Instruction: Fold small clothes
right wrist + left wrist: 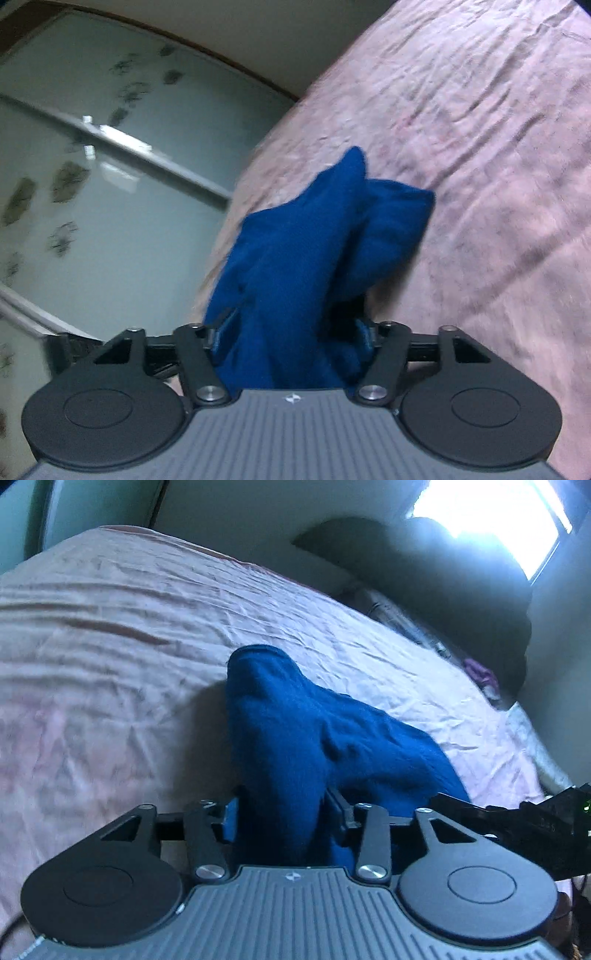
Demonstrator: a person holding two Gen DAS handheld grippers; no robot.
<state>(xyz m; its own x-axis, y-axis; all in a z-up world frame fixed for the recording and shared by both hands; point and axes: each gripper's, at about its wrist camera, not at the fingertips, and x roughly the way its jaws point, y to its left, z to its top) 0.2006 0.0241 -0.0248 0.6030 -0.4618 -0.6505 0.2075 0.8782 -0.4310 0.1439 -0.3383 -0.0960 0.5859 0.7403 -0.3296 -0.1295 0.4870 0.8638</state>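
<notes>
A dark blue garment [295, 731] lies bunched on the pink bedsheet [110, 664]. One end of it runs back between the jaws of my left gripper [282, 812]. The jaws stand apart around the bundle and the cloth fills the space between the pads without looking pinched. In the right wrist view the same blue garment [306, 251] sits between the jaws of my right gripper [291, 332]. They are open too, with a dark gap between the cloth and the right finger [364, 332]. Both pairs of fingertips are largely hidden by the fabric.
The creased pink sheet [480, 147] covers the bed. A frosted sliding door [92, 166] stands beyond its edge. A dark heap [461, 590] and a purple item [480, 672] lie at the bed's far end under a bright window [491, 517]. Black gear [535, 823] juts in at the right.
</notes>
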